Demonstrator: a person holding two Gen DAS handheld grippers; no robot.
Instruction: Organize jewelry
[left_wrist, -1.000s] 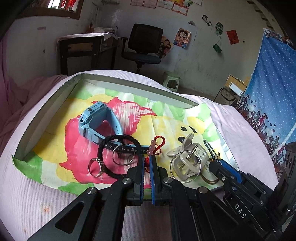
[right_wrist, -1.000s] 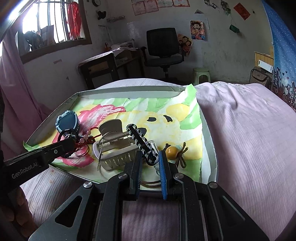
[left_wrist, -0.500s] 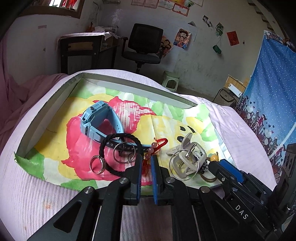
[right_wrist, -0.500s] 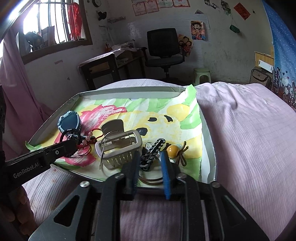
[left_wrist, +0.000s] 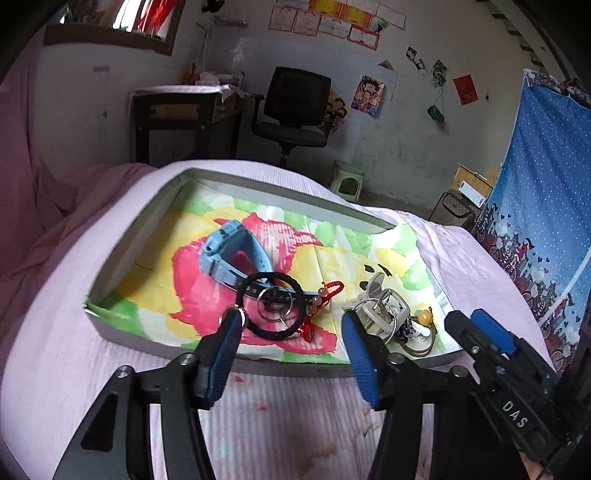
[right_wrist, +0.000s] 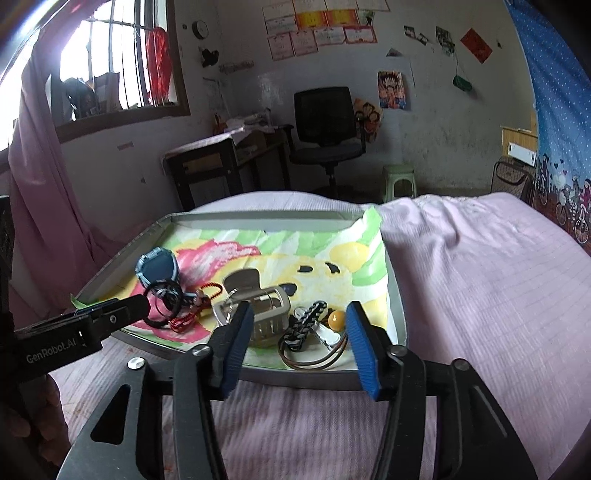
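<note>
A shallow grey tray (left_wrist: 140, 236) (right_wrist: 397, 295) lined with a painted paper lies on the pink bed. In it are a blue watch (left_wrist: 231, 251) (right_wrist: 157, 267), a black hair tie (left_wrist: 271, 306) with metal rings, a red beaded cord (left_wrist: 325, 293), a clear hair claw (left_wrist: 384, 308) (right_wrist: 258, 312), a black-and-white braided bracelet (right_wrist: 304, 323) and an orange bead (right_wrist: 337, 320). My left gripper (left_wrist: 290, 325) hangs just before the tray's near edge, its jaws opening, nothing between them. My right gripper (right_wrist: 301, 321) does the same near the bracelet, jaws opening and empty.
A thin brown hoop (right_wrist: 314, 354) lies at the tray's near right corner. The pink bedspread (right_wrist: 480, 277) stretches to the right. A desk (left_wrist: 184, 110), an office chair (right_wrist: 327, 125) and a green stool (right_wrist: 400, 181) stand by the far wall.
Both grippers have opened wide and drawn back and up from the tray. The left let go of the red beaded cord and the right let go of the braided bracelet, which now lies flat.
</note>
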